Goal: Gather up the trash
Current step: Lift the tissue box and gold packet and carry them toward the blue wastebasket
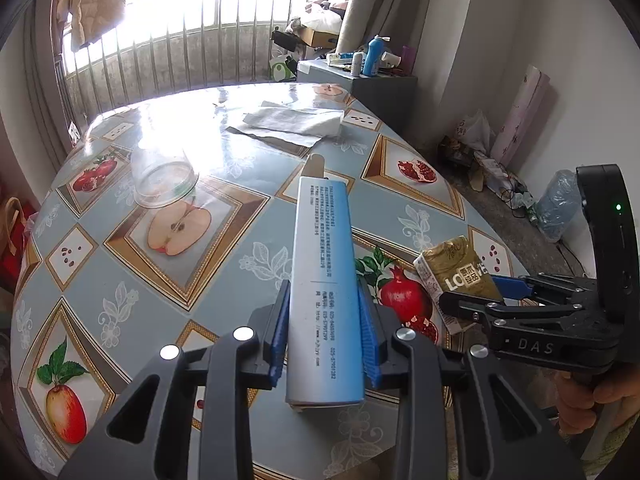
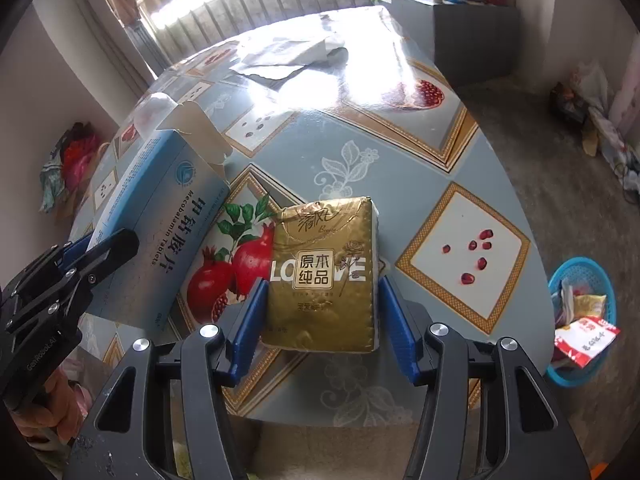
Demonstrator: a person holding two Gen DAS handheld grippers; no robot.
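My left gripper [image 1: 323, 322] is shut on a long blue and white medicine box [image 1: 322, 272], held above the fruit-print table [image 1: 224, 264]; the box also shows at the left of the right wrist view [image 2: 160, 232], its end flap open. My right gripper [image 2: 323, 312] has its blue pads on both sides of a gold tissue pack [image 2: 324, 272] near the table's front edge; it looks closed on the pack. The pack and right gripper also show at the right of the left wrist view [image 1: 460, 276]. A clear plastic cup [image 1: 162, 172] lies on its side on the table.
A crumpled white paper [image 1: 292, 122] lies at the far side of the table. A blue basket [image 2: 582, 320] with wrappers stands on the floor to the right. A grey cabinet [image 1: 372, 88] with bottles stands behind the table. Clutter lies along the right wall.
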